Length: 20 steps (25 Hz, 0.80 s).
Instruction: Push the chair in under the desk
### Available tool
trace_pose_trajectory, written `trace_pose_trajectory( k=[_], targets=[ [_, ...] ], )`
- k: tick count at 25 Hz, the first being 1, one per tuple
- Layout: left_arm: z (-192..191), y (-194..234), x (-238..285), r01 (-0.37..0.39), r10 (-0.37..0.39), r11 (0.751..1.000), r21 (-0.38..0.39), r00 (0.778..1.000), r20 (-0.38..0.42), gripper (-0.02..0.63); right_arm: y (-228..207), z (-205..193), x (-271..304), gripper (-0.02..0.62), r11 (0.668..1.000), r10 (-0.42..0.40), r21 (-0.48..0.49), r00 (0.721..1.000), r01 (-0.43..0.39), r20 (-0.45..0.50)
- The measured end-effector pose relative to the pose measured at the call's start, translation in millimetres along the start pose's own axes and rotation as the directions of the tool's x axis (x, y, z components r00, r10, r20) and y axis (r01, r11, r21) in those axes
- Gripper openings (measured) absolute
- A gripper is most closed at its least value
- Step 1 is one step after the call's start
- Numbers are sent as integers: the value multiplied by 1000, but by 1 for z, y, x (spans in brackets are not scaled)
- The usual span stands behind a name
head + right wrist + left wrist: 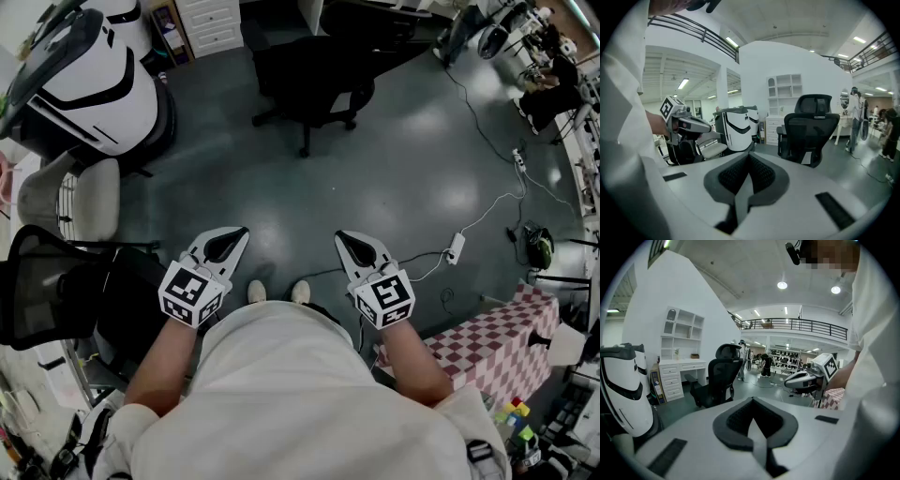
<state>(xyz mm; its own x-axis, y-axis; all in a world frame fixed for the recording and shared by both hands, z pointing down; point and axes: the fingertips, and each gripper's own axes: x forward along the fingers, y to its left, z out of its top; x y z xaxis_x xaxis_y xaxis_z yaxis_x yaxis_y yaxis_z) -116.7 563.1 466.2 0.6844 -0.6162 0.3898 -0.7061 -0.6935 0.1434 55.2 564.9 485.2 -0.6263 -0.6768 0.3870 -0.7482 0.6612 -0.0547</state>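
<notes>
While empty, 2 tools (239, 234) (343, 237) (shut)

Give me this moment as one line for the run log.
phase: before contact | left gripper: shut, empty | right gripper: shut, empty | black chair: ahead on floor, untouched | white desk: behind chair

The person stands on the grey floor (403, 169), white shoes (256, 292) showing between the two hands. The left tongs (234, 236) and right tongs (347, 240) are held side by side, jaws together, nothing in them. The black office chair (314, 70) stands well apart at the far middle, near white drawers (211, 23). A red-checked cloth (497, 342) lies near right, and a white cable (487, 216) trails across the floor at right.
</notes>
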Motion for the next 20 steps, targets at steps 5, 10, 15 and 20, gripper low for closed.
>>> trace_pose_trajectory(
  k=[5, 10, 15, 20],
  targets=[
    [-3, 16, -21, 7, -7, 1000, 7, 1000, 7, -5, 24, 6, 15, 3, 1000, -1, -11, 1000, 1, -10],
    [-11, 29, -40, 33, -33, 999, 9, 999, 11, -6, 47, 13, 28, 3, 1000, -8, 5, 1000, 8, -8],
    [-21, 37, -54, 63, -63, 997, 38, 998, 16, -5, 58, 16, 30, 5, 998, -50, 34, 999, 50, 11],
    [-21, 51, -61, 57, -58, 997, 43, 997, 42, 31, 57, 20, 28, 77, 992, -118, 44, 993, 117, 16]
  ],
)
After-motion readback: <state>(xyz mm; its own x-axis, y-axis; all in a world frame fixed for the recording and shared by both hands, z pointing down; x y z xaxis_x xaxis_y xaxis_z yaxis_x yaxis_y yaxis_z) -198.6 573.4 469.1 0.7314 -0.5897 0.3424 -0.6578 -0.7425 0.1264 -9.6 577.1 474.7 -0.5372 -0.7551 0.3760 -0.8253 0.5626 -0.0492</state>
